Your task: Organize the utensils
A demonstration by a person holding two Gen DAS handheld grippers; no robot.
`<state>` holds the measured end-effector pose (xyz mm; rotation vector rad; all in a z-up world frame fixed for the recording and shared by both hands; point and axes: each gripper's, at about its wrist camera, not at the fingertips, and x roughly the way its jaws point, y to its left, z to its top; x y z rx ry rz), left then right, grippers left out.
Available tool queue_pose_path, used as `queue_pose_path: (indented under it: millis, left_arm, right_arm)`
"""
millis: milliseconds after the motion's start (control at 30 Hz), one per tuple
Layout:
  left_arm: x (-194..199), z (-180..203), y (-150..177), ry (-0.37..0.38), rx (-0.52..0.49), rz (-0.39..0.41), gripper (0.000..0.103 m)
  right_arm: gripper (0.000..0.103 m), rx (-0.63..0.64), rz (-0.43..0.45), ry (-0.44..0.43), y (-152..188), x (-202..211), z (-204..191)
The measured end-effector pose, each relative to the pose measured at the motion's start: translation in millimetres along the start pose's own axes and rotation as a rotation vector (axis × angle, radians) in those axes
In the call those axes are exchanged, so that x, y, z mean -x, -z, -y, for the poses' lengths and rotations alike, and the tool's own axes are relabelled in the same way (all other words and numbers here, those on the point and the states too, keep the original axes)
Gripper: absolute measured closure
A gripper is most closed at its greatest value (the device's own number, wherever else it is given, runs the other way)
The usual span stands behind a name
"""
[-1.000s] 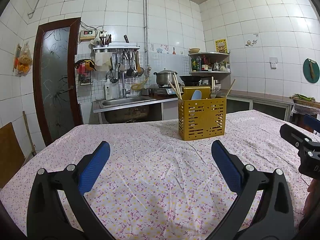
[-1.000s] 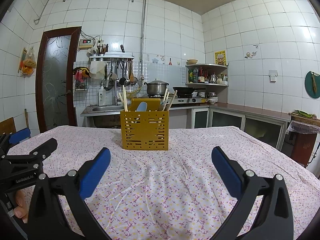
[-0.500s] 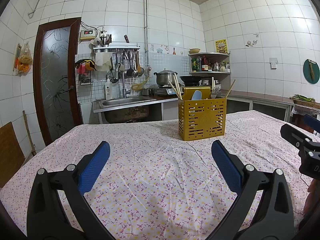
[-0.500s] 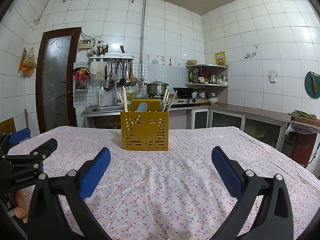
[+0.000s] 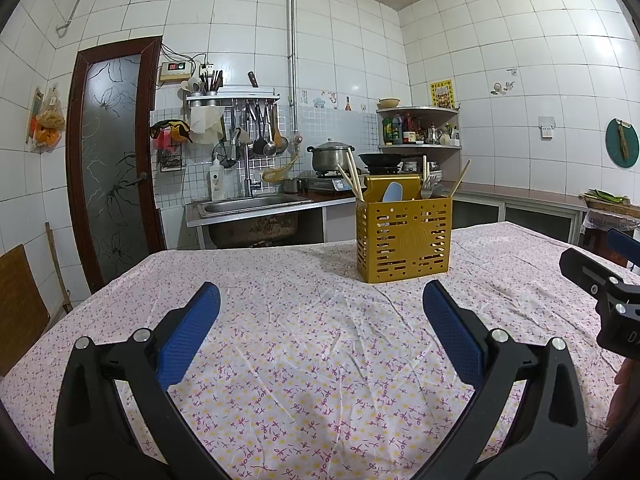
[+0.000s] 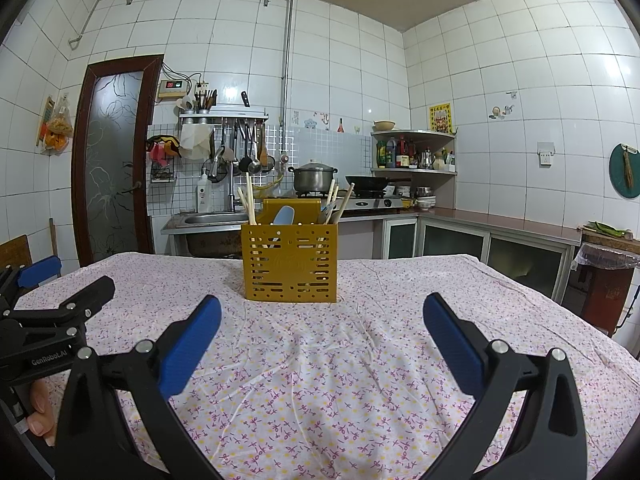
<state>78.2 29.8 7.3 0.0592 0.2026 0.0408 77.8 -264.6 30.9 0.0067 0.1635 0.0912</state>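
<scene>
In the left wrist view, the left gripper (image 5: 320, 322) is held low over the near part of the table, its blue-padded fingers (image 5: 188, 334) spread wide with nothing between them. A yellow perforated utensil holder (image 5: 404, 240) is seen upright on the floral tablecloth (image 5: 280, 320), far and slightly right of centre, well apart from the fingers. Chopsticks (image 5: 352, 180), a blue spoon (image 5: 393, 193) and a fork (image 5: 427, 192) are stood inside it. Part of the right gripper (image 5: 600, 284) is seen at the right edge; its claw state cannot be told from here.

In the right wrist view, the right gripper (image 6: 322, 328) is likewise spread wide and empty above the cloth. The utensil holder (image 6: 290, 264) is placed straight ahead, far of the fingers, slightly left of centre. The left gripper (image 6: 52, 304) is visible at the left edge, held by a hand (image 6: 40, 408).
</scene>
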Motion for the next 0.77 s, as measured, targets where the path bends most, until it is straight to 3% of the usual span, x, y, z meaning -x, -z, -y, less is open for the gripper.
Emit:
queue_pose_path:
  millis: [767]
  left_arm:
    - [2.0, 0.8, -2.7, -0.001, 0.006, -0.002, 0.005]
  right_arm:
    - [0.004, 0.001, 0.001, 0.0, 0.4, 1.4, -0.7]
